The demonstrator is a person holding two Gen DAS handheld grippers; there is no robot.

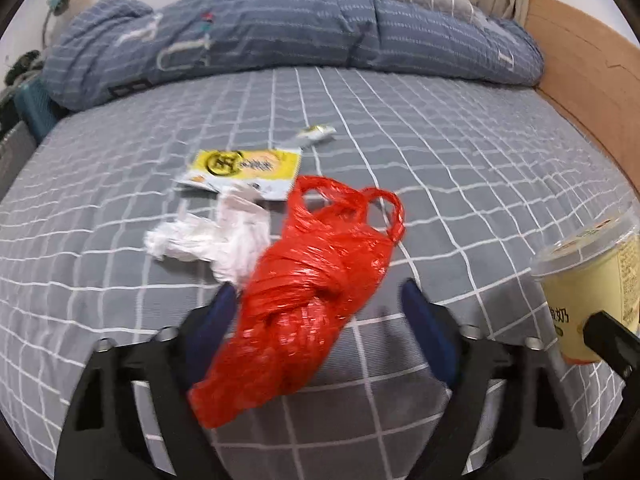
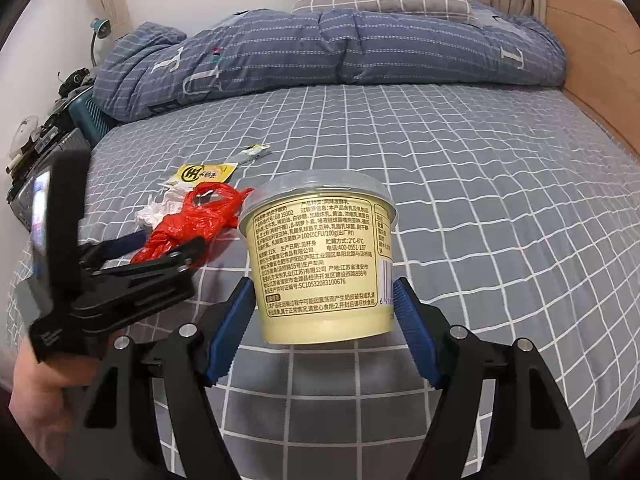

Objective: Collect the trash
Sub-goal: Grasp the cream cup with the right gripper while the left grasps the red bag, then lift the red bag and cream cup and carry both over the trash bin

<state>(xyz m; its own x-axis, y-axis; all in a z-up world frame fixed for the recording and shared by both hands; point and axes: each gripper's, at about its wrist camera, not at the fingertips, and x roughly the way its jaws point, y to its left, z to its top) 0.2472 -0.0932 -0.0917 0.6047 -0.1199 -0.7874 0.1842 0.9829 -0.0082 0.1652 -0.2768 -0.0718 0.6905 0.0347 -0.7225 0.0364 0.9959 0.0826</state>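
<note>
Overhead, checked grey bedsheet (image 1: 460, 168), rumpled quilt (image 1: 280, 28) (blue); left tongs (image 1: 316, 300) straddle red bag (image 1: 312, 280) ungripped, right tongs (image 2: 324, 300) clamp yogurt cup (image 2: 320, 256).

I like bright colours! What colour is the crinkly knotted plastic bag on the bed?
The crinkly knotted plastic bag is bright red, clearest in the left wrist view.

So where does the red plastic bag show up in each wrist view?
Left wrist: red plastic bag at lower centre, between the left gripper fingers.
Right wrist: same bag at left of centre, beside the held yogurt cup.
Shared landmark: the yellow wrapper just beyond the bag.
</note>
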